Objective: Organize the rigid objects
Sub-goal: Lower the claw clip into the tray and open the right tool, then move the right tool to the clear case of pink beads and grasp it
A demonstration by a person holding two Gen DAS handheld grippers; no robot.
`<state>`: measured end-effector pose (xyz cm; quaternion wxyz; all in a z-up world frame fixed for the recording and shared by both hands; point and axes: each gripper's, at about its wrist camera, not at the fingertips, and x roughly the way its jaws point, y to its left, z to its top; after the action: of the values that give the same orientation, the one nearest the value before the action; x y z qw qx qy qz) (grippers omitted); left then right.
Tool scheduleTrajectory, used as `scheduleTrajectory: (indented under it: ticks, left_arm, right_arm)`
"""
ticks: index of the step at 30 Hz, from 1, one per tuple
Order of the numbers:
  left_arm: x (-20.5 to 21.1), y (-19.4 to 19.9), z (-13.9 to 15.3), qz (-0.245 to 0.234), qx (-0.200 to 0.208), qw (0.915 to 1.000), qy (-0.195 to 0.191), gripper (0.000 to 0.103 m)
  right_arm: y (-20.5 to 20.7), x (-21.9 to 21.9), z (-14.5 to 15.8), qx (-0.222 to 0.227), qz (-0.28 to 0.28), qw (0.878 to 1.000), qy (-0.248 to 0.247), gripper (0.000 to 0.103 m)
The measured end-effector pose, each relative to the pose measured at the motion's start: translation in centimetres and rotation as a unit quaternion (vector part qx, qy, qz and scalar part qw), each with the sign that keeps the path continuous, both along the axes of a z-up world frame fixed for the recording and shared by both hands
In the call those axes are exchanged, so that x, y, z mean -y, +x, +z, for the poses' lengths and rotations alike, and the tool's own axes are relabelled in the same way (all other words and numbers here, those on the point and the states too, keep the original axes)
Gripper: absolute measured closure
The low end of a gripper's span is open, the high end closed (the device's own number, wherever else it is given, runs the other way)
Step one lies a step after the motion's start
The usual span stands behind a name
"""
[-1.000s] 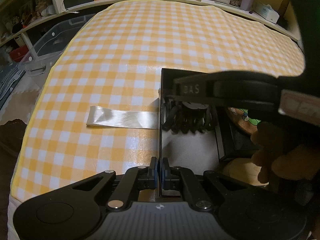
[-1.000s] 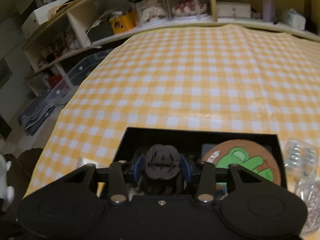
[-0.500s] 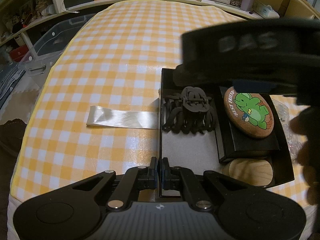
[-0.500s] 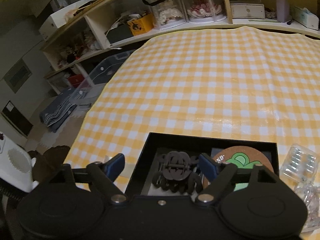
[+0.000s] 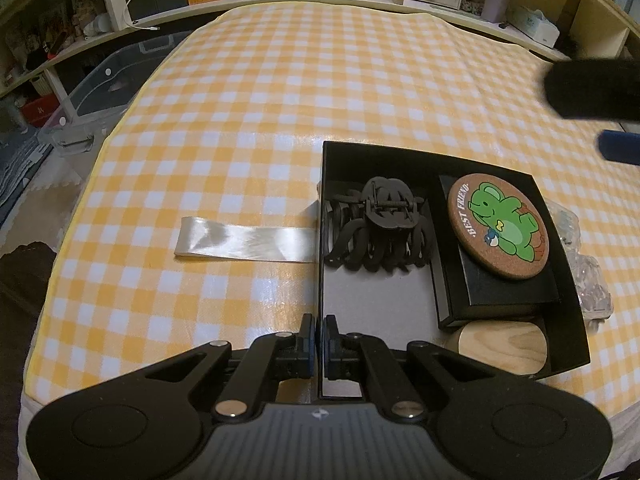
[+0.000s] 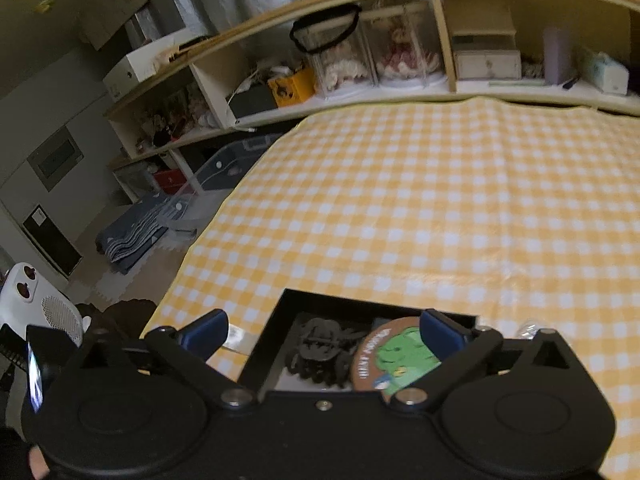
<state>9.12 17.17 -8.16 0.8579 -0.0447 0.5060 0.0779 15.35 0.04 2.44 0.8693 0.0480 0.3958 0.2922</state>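
A black box (image 5: 325,152) sits on the yellow checked table. Inside lie a black hair claw clip (image 5: 376,224), a round cork coaster with a green bear (image 5: 498,226) on a black inner box, and a wooden disc (image 5: 502,346). My left gripper (image 5: 319,338) is shut on the box's near left wall. My right gripper (image 6: 324,330) is open and empty, raised above the box (image 6: 268,352), with the clip (image 6: 320,350) and coaster (image 6: 396,360) below it. Its finger shows in the left wrist view (image 5: 592,88) at the upper right.
A white satin ribbon (image 5: 244,244) lies flat left of the box. Clear plastic packets (image 5: 588,280) lie right of the box. Shelves with boxes and dolls (image 6: 360,56) line the table's far edge. A clear storage bin (image 5: 92,96) stands on the floor at left.
My right gripper let go of the hair clip in the box, opened wide, then lifted up and back. The left gripper stayed clamped on the box wall.
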Motion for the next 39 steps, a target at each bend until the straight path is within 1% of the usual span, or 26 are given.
scheduleTrajectory:
  ticks: [5,9,12,15,18,21,25,30,32,34,36,39]
  left_arm:
    - [0.0,0.1,0.2,0.0,0.003,1.0,0.001,0.099]
    - [0.0,0.2,0.3,0.0,0.004,1.0,0.005,0.099]
    - [0.0,0.3,0.5,0.004,0.012,0.9999,0.006,0.099]
    - [0.0,0.6,0.6,0.007,0.012,0.9999,0.008,0.099]
    - [0.1,1.0,0.5,0.008,0.009,0.9999,0.011,0.099]
    - [0.1,1.6,0.3,0.012,0.007,0.9998,0.013,0.099]
    - [0.0,2.3,0.2,0.015,0.004,0.9998,0.012,0.1]
    - [-0.1,2.6,0.1,0.016,0.006,0.9998,0.01,0.1]
    - [-0.2,2.8,0.0,0.017,0.006,0.9998,0.007,0.1]
    - [-0.2,3.3,-0.1,0.015,0.005,0.9999,0.006,0.1]
    - [-0.4,3.7,-0.2,0.015,0.005,0.9999,0.002,0.1]
    - [-0.7,4.4,-0.3,0.017,0.006,0.9998,-0.004,0.099]
  right_arm:
    - [-0.4,3.6,0.9,0.023,-0.003,1.0,-0.006,0.0]
    - [-0.4,7.2,1.1,0.037,-0.021,0.999,-0.023,0.0]
    - [-0.6,9.7,0.8,0.057,-0.035,0.997,-0.046,0.0]
    - [-0.5,12.2,-0.2,0.068,-0.045,0.995,-0.063,0.0]
    - [-0.2,14.4,-1.8,0.05,-0.059,0.994,-0.076,0.0]
    - [0.4,15.8,-3.8,0.015,-0.072,0.995,-0.074,0.0]
    - [0.9,16.3,-6.2,-0.032,-0.086,0.994,-0.066,0.0]
    - [1.9,16.3,-9.5,-0.107,-0.132,0.985,-0.042,0.0]
    - [2.2,15.8,-10.2,-0.11,-0.138,0.983,-0.044,0.0]
    - [2.4,15.1,-10.6,-0.094,-0.138,0.984,-0.062,0.0]
    - [2.3,14.3,-10.9,-0.084,-0.127,0.986,-0.069,0.0]
    - [2.4,13.3,-11.3,-0.086,-0.116,0.987,-0.075,0.0]
